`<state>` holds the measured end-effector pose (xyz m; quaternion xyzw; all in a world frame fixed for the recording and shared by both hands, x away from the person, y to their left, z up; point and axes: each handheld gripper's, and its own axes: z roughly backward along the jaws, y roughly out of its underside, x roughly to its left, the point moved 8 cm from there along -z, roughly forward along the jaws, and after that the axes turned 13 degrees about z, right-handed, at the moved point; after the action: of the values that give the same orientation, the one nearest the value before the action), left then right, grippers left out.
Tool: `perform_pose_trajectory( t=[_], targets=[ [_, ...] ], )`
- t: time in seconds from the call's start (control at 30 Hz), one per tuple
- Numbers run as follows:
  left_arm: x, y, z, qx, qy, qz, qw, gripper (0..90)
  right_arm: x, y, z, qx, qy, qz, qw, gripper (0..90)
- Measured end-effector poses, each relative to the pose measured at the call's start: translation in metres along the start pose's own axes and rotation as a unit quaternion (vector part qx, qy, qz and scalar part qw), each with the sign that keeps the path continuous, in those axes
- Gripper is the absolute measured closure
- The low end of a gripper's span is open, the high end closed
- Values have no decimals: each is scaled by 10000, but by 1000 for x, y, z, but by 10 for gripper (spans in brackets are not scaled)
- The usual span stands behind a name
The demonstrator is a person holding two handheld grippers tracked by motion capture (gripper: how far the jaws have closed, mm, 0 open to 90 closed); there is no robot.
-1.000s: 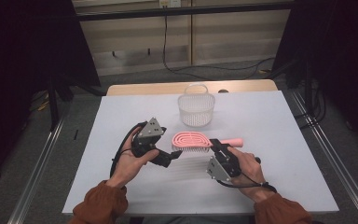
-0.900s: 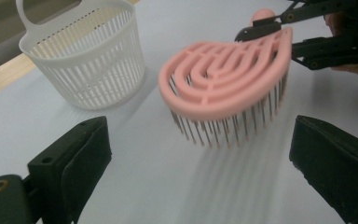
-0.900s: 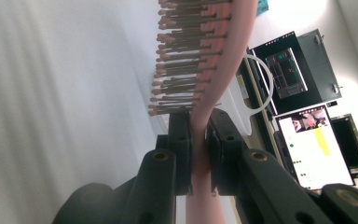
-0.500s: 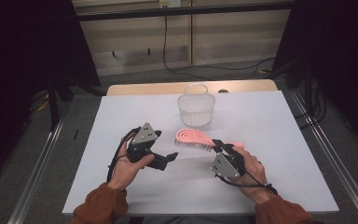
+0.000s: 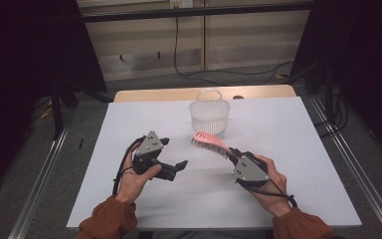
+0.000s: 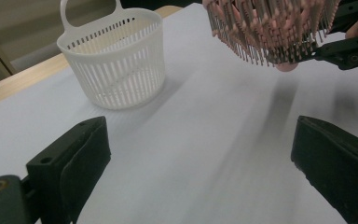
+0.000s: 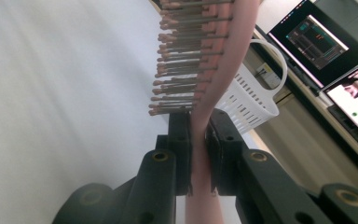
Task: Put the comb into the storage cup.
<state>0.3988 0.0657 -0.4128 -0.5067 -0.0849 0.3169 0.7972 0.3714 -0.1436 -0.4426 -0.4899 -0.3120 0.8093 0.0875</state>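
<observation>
Pink hairbrush [image 5: 210, 142] is what we are carrying in the right gripper [image 5: 235, 155], jaws clamped on its handle, toward the white basket [image 5: 209, 115] near the surface's far edge; left gripper [image 5: 178, 166] is waiting wide open.

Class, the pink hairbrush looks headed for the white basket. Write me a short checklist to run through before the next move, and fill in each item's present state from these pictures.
1. Right gripper clamped on the pink hairbrush at its handle: ok.
2. Brush lifted off the table, with its shadow visible beneath in the left gripper view: ok.
3. White basket upright, mouth facing up: ok.
4. Basket has room inside: cannot tell, its bottom is hidden.
5. Left gripper open and apart from brush and basket: ok.
6. Brush already over the basket: not ok, it hangs short of it, on the person's side.
</observation>
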Motion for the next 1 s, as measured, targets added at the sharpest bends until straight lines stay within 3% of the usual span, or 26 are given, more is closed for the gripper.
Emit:
perform_pose_trajectory(
  t=[0.2,0.37,0.67,0.8,1.0],
  targets=[
    [-2,0,-2,-28,5,-57,10000,48,-1,2,0,-88,-170,-508,9985,817],
    [-1,-2,-1,-120,40,34,9999,47,-2,1,1,-276,-320,-915,9949,817],
    [-2,-5,2,-248,-47,-14,9997,35,-3,1,1,-504,-545,-1610,9842,817],
    [-2,-7,5,-338,-48,-8,9994,31,-2,-4,4,-635,-582,-1630,9829,817],
    [-7,-8,4,-375,87,52,9992,37,-3,-7,5,-883,-719,-2015,9728,817]
  ],
)
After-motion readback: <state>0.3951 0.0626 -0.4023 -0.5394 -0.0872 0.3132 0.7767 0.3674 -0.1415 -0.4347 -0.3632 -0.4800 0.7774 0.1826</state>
